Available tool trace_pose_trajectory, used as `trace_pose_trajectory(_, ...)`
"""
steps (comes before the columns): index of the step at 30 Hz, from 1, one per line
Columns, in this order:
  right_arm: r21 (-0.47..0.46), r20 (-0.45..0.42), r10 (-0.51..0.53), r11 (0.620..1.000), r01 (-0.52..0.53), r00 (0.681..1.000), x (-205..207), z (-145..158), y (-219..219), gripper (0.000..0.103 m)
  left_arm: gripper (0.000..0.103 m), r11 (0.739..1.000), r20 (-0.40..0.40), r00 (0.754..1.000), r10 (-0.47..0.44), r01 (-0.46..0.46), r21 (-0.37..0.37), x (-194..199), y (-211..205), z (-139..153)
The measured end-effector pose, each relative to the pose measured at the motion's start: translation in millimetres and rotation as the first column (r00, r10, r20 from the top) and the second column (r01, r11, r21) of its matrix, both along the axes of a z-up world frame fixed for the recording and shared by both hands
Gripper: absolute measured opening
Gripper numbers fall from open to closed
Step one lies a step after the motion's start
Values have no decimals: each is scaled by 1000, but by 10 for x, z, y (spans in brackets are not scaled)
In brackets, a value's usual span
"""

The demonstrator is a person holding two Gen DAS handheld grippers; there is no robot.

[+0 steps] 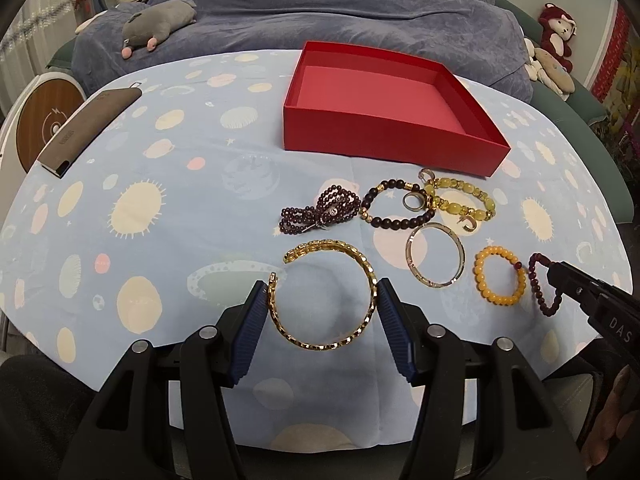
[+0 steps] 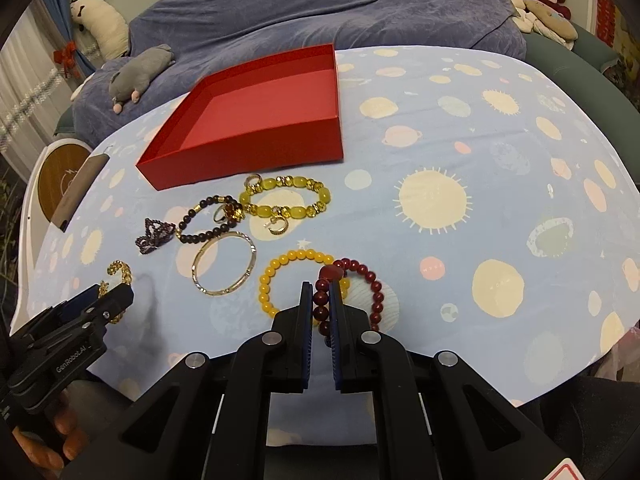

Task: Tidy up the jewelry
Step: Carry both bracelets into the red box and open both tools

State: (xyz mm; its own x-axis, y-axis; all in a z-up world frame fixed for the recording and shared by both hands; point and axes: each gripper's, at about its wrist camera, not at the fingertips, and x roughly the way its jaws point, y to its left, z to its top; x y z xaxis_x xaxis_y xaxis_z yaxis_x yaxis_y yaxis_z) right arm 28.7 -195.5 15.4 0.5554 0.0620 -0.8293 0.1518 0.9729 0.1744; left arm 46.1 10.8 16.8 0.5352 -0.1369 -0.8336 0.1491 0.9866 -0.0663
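Observation:
My left gripper (image 1: 322, 296) is shut on a gold chain bangle (image 1: 332, 344), one pad pressing each side, and the bangle's shadow falls on the cloth beneath it. The right wrist view shows that gripper (image 2: 108, 292) at lower left. My right gripper (image 2: 320, 292) is shut on a dark red bead bracelet (image 2: 376, 300), whose loop hangs out to the right; the left wrist view shows them at far right (image 1: 554, 270). An orange bead bracelet (image 2: 264, 284), a thin gold bangle (image 1: 408, 252), a dark bead bracelet (image 1: 400, 222), a yellow-green bracelet (image 1: 460, 210), a ring (image 1: 412, 201) and a purple bead strand (image 1: 320, 210) lie on the cloth. The red box (image 1: 384, 140) behind them holds nothing.
A planet-print cloth (image 1: 180, 200) covers the table. A brown case (image 1: 88, 128) lies near its far left edge, beside a round wooden-topped object (image 1: 44, 120). Behind the table is a blue-covered sofa with a grey plush toy (image 1: 160, 24).

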Motion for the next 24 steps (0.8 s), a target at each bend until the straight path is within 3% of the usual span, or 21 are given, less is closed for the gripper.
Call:
trace_pose_trajectory(7,15,71,60,998,-61,996,392,440,5,8,53,999,34,999,-41,41,-2,341,-57,337)
trace_pose_trajectory(14,10,144,114,993,-117,983,1299,786,-47,8,53,995,78,993,-90,92,-28,1215,-244,655)
trace_pose_trajectory(19,24,156,120,992,-125,980,1987,823,-109,8,53,995,92,991,-98,100,-15,1880,-403,660)
trace_pose_trajectory(24,14,136,109,994,-112,985,2565,656,-157,8,53,995,65,993,-98,96,22,2430,-549,456)
